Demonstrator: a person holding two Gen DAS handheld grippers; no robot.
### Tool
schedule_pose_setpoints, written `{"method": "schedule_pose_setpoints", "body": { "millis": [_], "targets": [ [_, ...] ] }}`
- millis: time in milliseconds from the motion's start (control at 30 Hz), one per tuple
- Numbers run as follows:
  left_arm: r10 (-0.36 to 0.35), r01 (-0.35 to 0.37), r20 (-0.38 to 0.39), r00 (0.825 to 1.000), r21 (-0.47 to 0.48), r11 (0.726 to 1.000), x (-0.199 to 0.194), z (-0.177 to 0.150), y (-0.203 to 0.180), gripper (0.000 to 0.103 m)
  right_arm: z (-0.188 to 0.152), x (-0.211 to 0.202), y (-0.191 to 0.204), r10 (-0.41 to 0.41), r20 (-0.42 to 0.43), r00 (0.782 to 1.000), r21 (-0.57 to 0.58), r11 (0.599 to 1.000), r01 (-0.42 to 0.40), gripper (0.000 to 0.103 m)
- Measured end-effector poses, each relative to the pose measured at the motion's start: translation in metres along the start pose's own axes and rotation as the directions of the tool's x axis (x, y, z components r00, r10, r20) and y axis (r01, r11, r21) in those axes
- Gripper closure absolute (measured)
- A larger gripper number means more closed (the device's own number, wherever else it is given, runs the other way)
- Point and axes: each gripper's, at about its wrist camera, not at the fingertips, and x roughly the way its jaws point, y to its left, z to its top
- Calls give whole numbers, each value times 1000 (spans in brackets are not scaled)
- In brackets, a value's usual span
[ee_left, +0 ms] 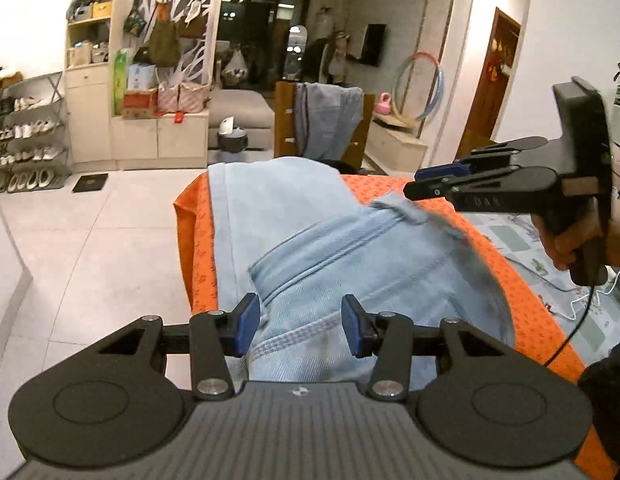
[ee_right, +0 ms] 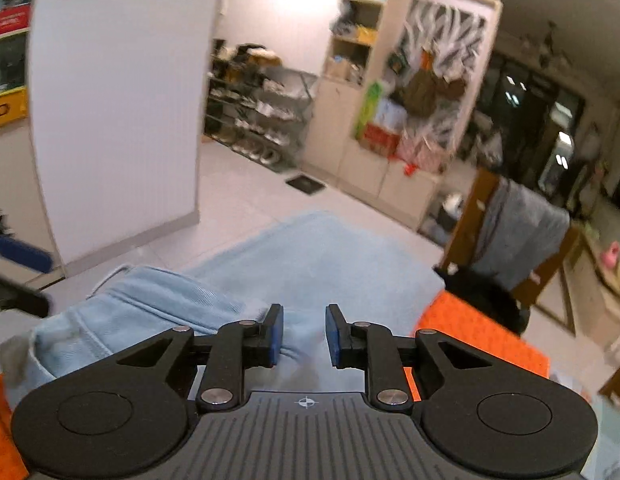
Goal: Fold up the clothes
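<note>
A pair of light blue jeans (ee_left: 310, 240) lies on the orange tablecloth (ee_left: 526, 296), legs stretching away, waistband end folded toward me. My left gripper (ee_left: 299, 326) is open and empty, its blue pads just above the jeans' near seam. My right gripper (ee_left: 424, 182) shows at the right of the left wrist view, above the jeans' waistband edge, held in a hand. In the right wrist view the right gripper (ee_right: 303, 334) is open and empty over the jeans (ee_right: 237, 280). The left gripper's fingers (ee_right: 19, 256) show blurred at the left edge.
The table's left edge drops to a white tiled floor (ee_left: 89, 248). A wooden chair (ee_left: 322, 120) draped with grey cloth stands past the table's far end. A patterned cloth with a white cable (ee_left: 566, 288) lies at the right. Shoe rack (ee_left: 25, 136) and cabinets stand far off.
</note>
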Motion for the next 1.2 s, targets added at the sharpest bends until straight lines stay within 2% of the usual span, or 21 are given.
{"method": "schedule_pose_setpoints", "body": {
  "millis": [133, 267, 300, 333, 433, 533, 667, 733, 767, 800, 833, 900, 1033, 1100, 1200],
  "targets": [
    [-6, 6, -22, 1000, 11, 1000, 1, 1, -6, 51, -2, -11, -18, 62, 0, 998, 70, 996, -62, 78],
    [8, -7, -63, 998, 18, 1000, 6, -8, -7, 50, -22, -29, -25, 131, -55, 990, 105, 987, -125, 74],
    [14, -14, -70, 997, 6, 1000, 6, -12, -6, 46, -30, -34, -27, 154, -69, 986, 130, 981, -144, 73],
    [21, -22, -77, 997, -17, 1000, 5, -15, -3, 39, -40, -41, -27, 181, -85, 980, 151, 974, -167, 69],
    [26, -38, -108, 994, -112, 993, 1, -26, 11, 25, -69, -56, -20, 212, -134, 968, 197, 963, -183, 58],
    [12, -42, -151, 988, -197, 980, 0, -37, 24, 23, -96, -60, -17, 256, -157, 954, 285, 936, -204, 48],
    [-47, -6, -207, 977, -248, 969, 13, -44, 31, 24, -118, -50, -11, 301, -168, 939, 366, 903, -224, 47],
    [-80, 21, -221, 972, -259, 966, 22, -42, 32, 34, -121, -45, -9, 330, -159, 930, 395, 885, -247, 48],
    [-94, 32, -226, 969, -264, 964, 25, -41, 33, 38, -122, -42, -8, 346, -154, 926, 409, 875, -259, 61],
    [-99, 36, -226, 969, -267, 963, 28, -40, 34, 48, -123, -39, -8, 369, -147, 918, 426, 861, -278, 73],
    [-101, 39, -223, 970, -268, 963, 29, -38, 34, 62, -123, -40, -6, 379, -141, 914, 444, 850, -284, 88],
    [-98, 48, -185, 978, -258, 965, 27, -30, 34, 80, -121, -45, -4, 379, -128, 917, 472, 836, -279, 92],
    [-100, 80, -77, 992, -224, 971, 22, -3, 28, 86, -115, -67, -8, 335, -96, 937, 561, 796, -227, 93],
    [-100, 94, -23, 995, -192, 977, 23, 11, 23, 86, -117, -70, -12, 310, -113, 944, 607, 774, -181, 93],
    [-94, 89, -46, 994, -106, 990, 42, 23, 10, 86, -121, -64, -11, 276, -147, 950, 617, 776, -131, 93]
  ]
}}
